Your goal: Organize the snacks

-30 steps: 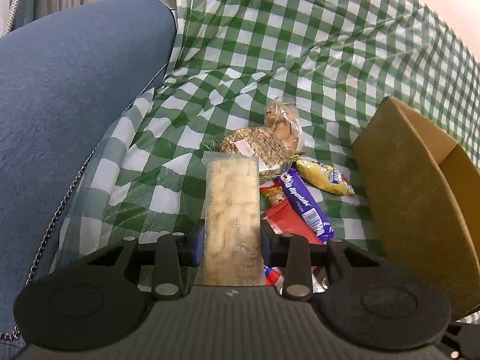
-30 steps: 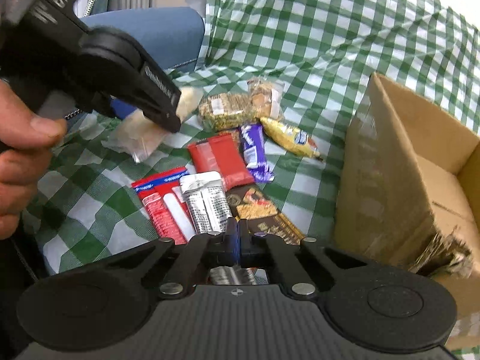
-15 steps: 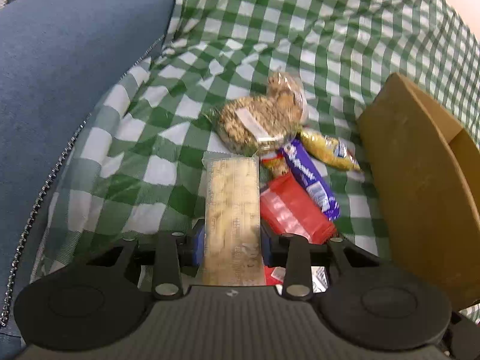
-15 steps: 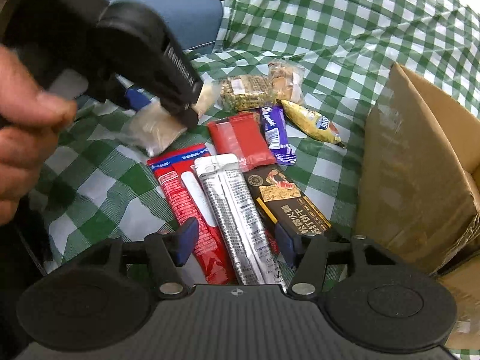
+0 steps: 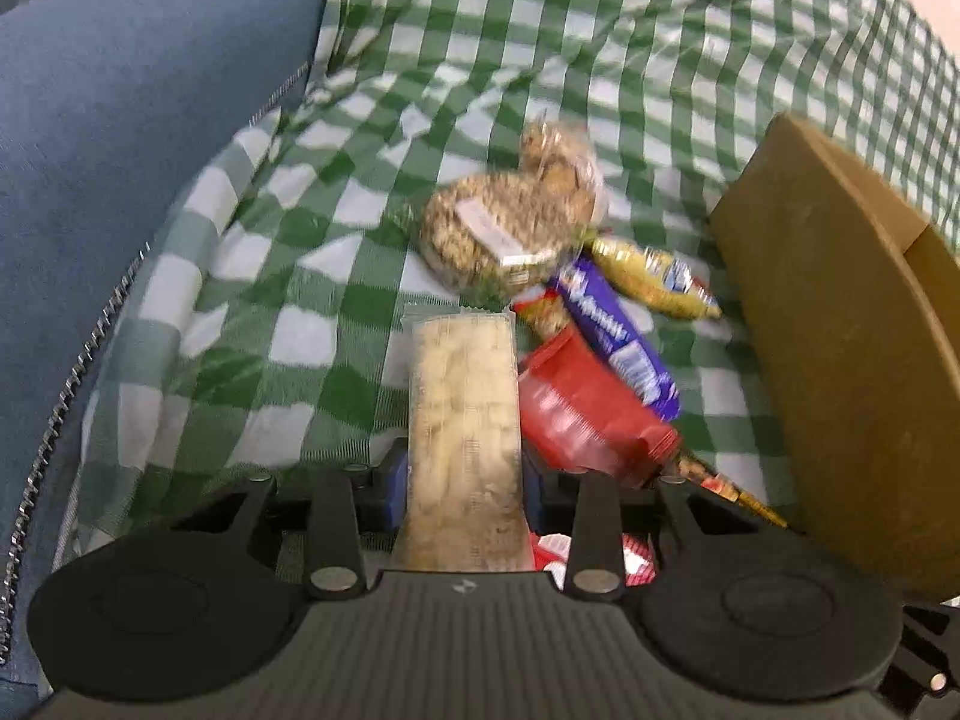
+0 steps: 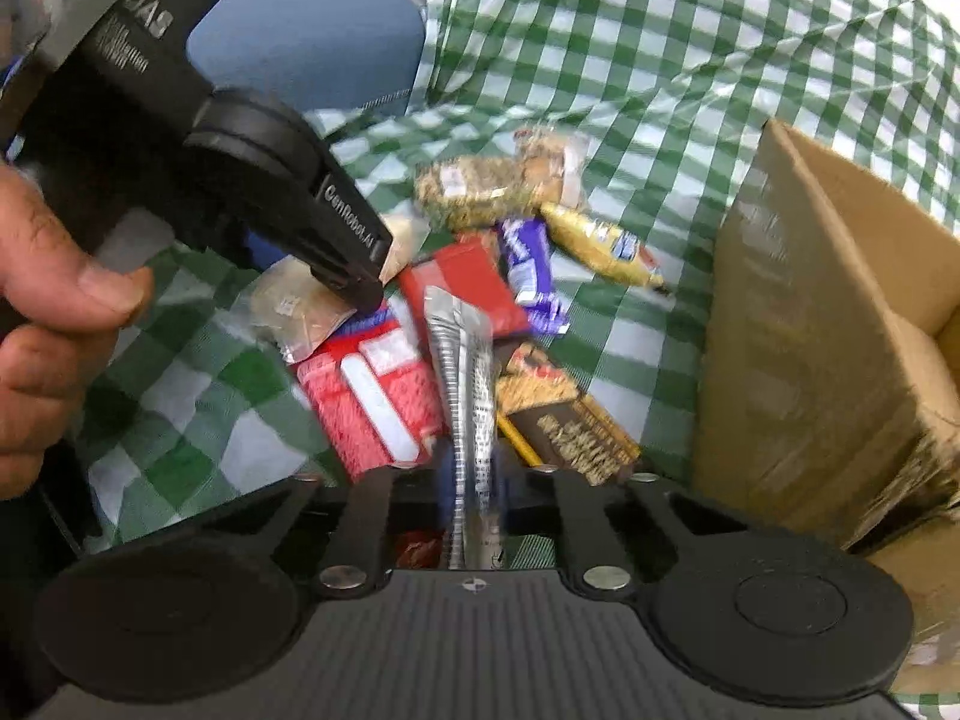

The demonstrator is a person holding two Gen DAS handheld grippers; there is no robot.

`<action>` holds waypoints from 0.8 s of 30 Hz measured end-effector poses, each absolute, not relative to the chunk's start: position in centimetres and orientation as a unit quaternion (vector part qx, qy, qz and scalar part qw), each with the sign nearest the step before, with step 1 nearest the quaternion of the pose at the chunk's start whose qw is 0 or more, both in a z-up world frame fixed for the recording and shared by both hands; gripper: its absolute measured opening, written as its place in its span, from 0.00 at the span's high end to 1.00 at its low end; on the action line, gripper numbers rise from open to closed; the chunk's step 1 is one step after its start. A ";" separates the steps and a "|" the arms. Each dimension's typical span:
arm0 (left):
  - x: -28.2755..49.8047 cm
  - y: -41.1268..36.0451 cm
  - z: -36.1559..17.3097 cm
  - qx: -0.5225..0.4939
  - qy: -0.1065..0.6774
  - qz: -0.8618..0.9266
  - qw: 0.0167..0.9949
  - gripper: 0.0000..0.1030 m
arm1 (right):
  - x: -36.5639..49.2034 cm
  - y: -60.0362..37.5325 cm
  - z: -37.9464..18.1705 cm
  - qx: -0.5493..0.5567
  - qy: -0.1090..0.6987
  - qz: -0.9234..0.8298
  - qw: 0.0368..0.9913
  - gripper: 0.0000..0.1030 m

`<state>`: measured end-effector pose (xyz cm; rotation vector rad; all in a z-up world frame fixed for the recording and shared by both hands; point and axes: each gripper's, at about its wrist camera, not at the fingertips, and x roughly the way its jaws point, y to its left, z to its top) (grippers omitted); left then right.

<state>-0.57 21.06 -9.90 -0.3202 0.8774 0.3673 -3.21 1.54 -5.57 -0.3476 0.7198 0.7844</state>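
My left gripper [image 5: 462, 480] is shut on a clear pack of pale crackers [image 5: 462, 420] and holds it above the checked cloth [image 5: 288, 312]. It shows in the right wrist view [image 6: 360, 276] with the pack [image 6: 300, 312] hanging from it. My right gripper [image 6: 474, 480] is shut on a silver foil bar [image 6: 468, 372] lifted off the pile. On the cloth lie a red pack [image 6: 468, 282], a purple bar [image 6: 528, 264], a yellow pack [image 6: 600, 246], a grain pack [image 6: 468, 192], a red-and-white pack [image 6: 372, 396] and a dark box [image 6: 570, 420].
An open cardboard box [image 6: 810, 330] stands at the right, also in the left wrist view [image 5: 840, 330]. A blue cushioned chair [image 5: 120, 150] borders the cloth at the left. A hand [image 6: 54, 330] holds the left gripper.
My right gripper, open over the silver bar half a second ago, has shut on it and raised it. My left gripper has moved forward over the pile with the crackers.
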 end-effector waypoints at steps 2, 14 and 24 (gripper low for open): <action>-1.1 21.0 -9.2 -0.156 0.402 0.173 0.886 0.61 | -3.3 1.1 -4.9 -0.156 0.330 0.369 0.855 0.95; -3.2 19.6 -6.5 -0.169 0.345 0.160 0.909 0.61 | -5.1 -1.6 -0.4 -0.111 0.261 0.365 0.887 0.96; -3.3 17.5 -4.9 -0.145 0.330 0.143 0.922 0.61 | -3.9 -6.3 5.7 -0.050 0.196 0.350 0.915 0.96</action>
